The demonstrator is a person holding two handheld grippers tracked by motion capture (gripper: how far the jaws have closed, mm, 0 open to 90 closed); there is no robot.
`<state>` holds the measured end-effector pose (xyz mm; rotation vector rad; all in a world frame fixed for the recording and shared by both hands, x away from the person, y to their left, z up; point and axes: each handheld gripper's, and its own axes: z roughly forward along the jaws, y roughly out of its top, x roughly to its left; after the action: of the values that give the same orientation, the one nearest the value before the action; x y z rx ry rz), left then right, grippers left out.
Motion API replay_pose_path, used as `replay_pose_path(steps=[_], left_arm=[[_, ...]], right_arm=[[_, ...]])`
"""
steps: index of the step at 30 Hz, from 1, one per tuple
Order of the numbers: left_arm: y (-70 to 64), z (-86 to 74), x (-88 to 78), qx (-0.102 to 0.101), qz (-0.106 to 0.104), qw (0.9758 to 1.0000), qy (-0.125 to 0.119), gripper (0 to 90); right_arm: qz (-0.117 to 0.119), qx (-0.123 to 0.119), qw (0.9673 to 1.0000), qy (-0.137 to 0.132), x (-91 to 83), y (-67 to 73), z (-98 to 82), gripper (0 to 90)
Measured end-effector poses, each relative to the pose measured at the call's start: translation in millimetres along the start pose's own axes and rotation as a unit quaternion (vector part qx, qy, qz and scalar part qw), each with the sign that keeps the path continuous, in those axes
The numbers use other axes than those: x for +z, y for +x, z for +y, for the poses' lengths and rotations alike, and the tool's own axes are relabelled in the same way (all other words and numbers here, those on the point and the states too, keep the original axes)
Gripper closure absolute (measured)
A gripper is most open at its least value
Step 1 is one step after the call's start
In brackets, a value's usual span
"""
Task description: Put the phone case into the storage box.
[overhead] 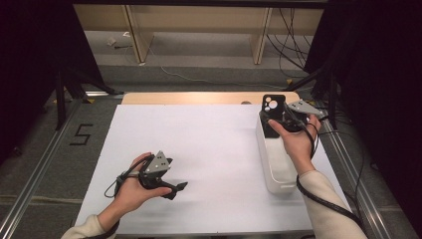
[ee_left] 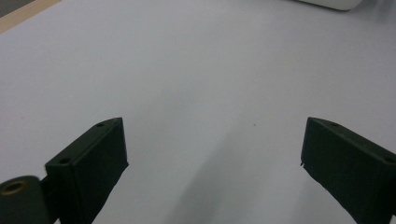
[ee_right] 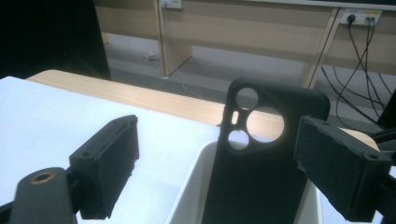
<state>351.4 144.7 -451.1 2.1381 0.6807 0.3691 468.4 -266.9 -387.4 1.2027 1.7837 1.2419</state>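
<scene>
A black phone case (overhead: 273,105) with round camera cut-outs stands upright at the far end of a long white bin (overhead: 271,169) on the table's right side. My right gripper (overhead: 282,118) is just behind it, held by a hand over the bin. In the right gripper view the phone case (ee_right: 261,177) rises out of the bin (ee_right: 196,186) between the jaws of my right gripper (ee_right: 217,126). The case is close against the right jaw and well apart from the left one, so the gripper is open. My left gripper (overhead: 176,189) rests low over the white table sheet, open and empty (ee_left: 212,135).
The white sheet (overhead: 209,149) covers the table, with a strip of wood (overhead: 199,98) bare along the far edge. Beyond the table are wooden shelf legs and loose cables on the floor. A floor mark "5" (overhead: 81,134) lies to the left.
</scene>
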Motion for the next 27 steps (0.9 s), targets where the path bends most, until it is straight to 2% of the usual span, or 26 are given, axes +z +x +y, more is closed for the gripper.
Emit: replay_pose_path(steps=[2,10,27], left_arm=[[0.0,0.0,0.0,-0.001,0.000,1.0000,0.000,6.7],[0.0,-0.1,-0.1,-0.001,0.001,1.0000,0.000,6.7],[-0.2,0.2,-0.3,-0.001,0.001,1.0000,-0.001,6.6]], right_arm=[[0.002,0.005,1.0000,0.000,-1.9,0.6,0.0,15.1],[0.006,0.000,1.0000,0.005,-8.1,5.1,0.0,15.4],[0.030,-0.006,0.9995,-0.002,-23.3,10.4,-4.3,15.3]])
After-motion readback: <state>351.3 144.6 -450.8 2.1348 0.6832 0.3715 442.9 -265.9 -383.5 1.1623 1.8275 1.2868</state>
